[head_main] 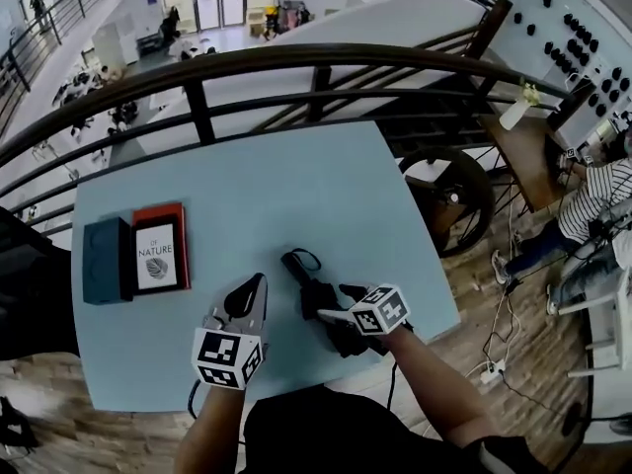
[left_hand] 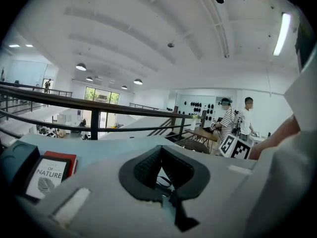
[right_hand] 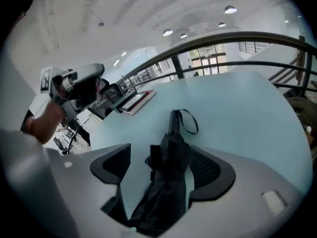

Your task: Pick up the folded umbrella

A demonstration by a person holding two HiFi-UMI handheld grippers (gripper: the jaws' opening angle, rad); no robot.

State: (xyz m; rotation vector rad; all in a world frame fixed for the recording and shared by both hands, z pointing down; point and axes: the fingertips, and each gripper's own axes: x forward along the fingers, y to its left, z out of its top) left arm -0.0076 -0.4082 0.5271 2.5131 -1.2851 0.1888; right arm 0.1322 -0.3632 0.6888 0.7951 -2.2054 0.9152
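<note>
A black folded umbrella [head_main: 314, 292] lies on the light blue table [head_main: 296, 186], its handle and wrist loop pointing away from me. My right gripper [head_main: 339, 303] is down over its near half, jaws wide open. In the right gripper view the umbrella [right_hand: 171, 172] lies between the two pads [right_hand: 205, 168]; the left pad stands apart from the fabric, and the gripper [right_hand: 161, 155] grips nothing. My left gripper [head_main: 258, 284] hovers just left of the umbrella with its fingertips together. In its own view the left gripper [left_hand: 159, 150] is shut and empty.
At the table's left lie a red-covered book [head_main: 159, 250] and a dark teal box [head_main: 107, 260] side by side. A dark railing [head_main: 296, 59] runs past the far edge. People sit at a desk [head_main: 528, 156] to the right, below the wooden floor's edge.
</note>
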